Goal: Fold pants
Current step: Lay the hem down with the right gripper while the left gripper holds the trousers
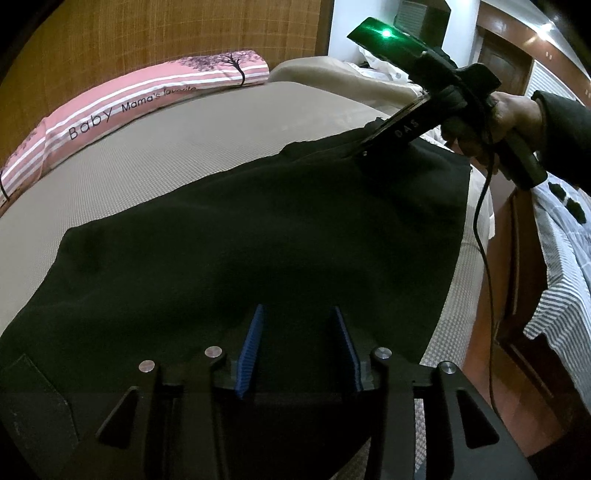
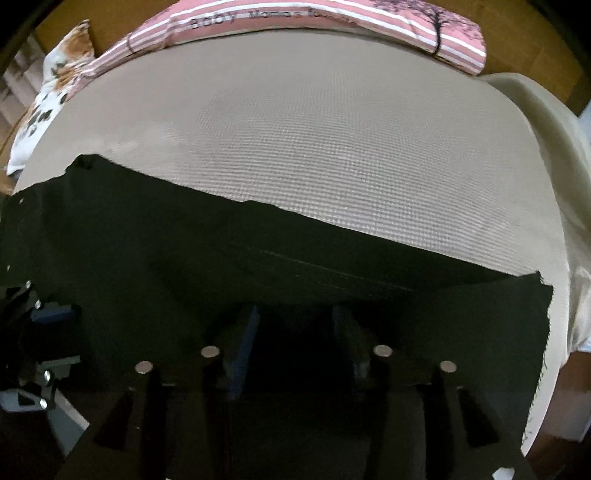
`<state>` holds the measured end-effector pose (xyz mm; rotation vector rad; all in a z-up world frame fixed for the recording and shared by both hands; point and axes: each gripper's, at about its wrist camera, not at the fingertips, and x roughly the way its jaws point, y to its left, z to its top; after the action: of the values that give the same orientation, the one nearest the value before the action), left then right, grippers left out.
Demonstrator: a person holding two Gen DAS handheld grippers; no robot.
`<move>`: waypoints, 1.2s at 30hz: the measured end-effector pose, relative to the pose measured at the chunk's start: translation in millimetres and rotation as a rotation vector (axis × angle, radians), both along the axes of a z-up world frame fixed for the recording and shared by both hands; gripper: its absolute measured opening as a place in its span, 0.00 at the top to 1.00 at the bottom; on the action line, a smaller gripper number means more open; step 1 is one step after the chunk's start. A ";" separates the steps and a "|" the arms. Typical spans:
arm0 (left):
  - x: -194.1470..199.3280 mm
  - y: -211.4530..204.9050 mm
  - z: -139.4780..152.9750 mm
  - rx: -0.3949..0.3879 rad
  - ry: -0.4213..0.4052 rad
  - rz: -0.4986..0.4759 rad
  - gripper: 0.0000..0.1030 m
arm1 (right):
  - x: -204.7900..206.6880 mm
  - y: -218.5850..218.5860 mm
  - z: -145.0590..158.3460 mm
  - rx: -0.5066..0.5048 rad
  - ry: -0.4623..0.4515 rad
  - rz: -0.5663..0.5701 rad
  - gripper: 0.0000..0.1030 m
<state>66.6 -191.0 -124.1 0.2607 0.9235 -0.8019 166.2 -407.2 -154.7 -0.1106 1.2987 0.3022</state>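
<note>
The black pants [image 1: 258,236] lie spread on a tan bed cover [image 1: 166,162], and both grippers work at them from the near side. The left gripper [image 1: 301,314] points down at the cloth with its blue-padded fingers [image 1: 253,350] standing apart; dark fabric fills the gap between them, but the pads do not press on it, so it looks released. Ahead of it and to its right, the right gripper [image 1: 364,147] comes down at a slant onto the far edge of the pants, held by a hand [image 1: 495,122] in a dark sleeve, with a thin cable [image 1: 484,236] hanging from it; a green light glows on its top. In its own view the right gripper [image 2: 295,310] sits in deep shadow over the cloth, and I cannot tell whether its fingers pinch the fabric or only rest above it. Beyond its tips the far edge of the pants runs in a ragged diagonal, dropping toward the right, where a frayed corner [image 2: 543,291] ends close to the side of the bed. Past that edge the cover lies bare up to a pink striped pillow [image 2: 369,22] along the wooden headboard [image 1: 147,37]. To the left gripper's right the bed drops off to a striped sheet [image 1: 569,266].
</note>
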 end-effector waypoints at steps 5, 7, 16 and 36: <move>1.8 -1.3 0.4 0.006 0.001 0.004 0.59 | -8.7 8.4 5.7 -0.029 -0.069 0.020 0.90; 1.7 -0.9 1.1 0.004 0.008 0.006 0.59 | -12.7 5.6 10.4 -0.034 -0.115 -0.013 0.92; -0.2 -2.9 0.5 0.011 0.000 0.022 0.59 | 10.1 12.7 2.2 -0.046 -0.206 -0.153 0.92; 22.3 22.0 10.3 -0.010 0.021 0.146 0.56 | 18.9 -201.2 4.5 -0.024 -0.161 -0.741 0.67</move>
<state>88.8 -169.0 -113.8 0.1744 0.9468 -0.6758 185.1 -608.4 -150.2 0.3184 1.0996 -0.3498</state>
